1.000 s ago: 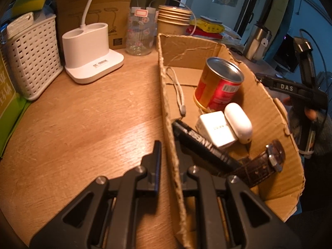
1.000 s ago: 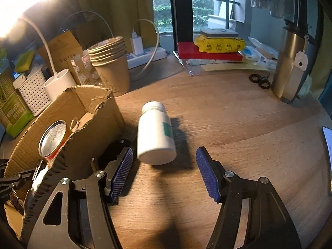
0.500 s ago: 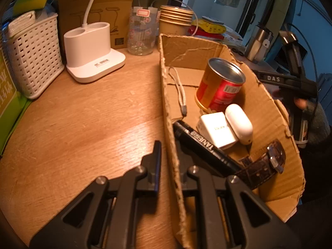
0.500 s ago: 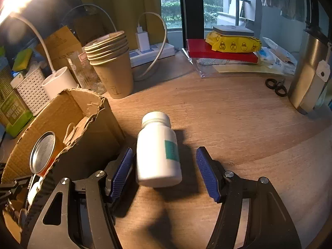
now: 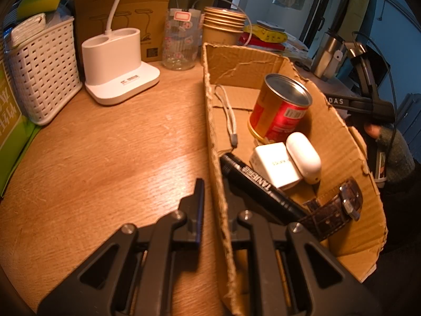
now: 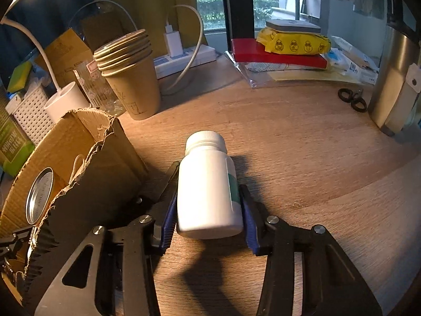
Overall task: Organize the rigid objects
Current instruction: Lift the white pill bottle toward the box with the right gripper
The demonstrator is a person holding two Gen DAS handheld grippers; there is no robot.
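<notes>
The white bottle (image 6: 208, 184) is gripped between the blue pads (image 6: 169, 210) of the right tongs (image 6: 208, 213), whose jaws have just been closing, on the bench (image 6: 302, 158) beside the cardboard box (image 6: 105, 163). The left tongs (image 5: 214, 210) are clamped narrowly on the box wall.

- My left wrist cam is sitting low and close, looking down along the cardboard box (image 5: 339, 137) wall.
- My right one is angling down across the table (image 6: 302, 142) toward the window.
- Both are catching the box and the red can (image 5: 279, 110).
</notes>
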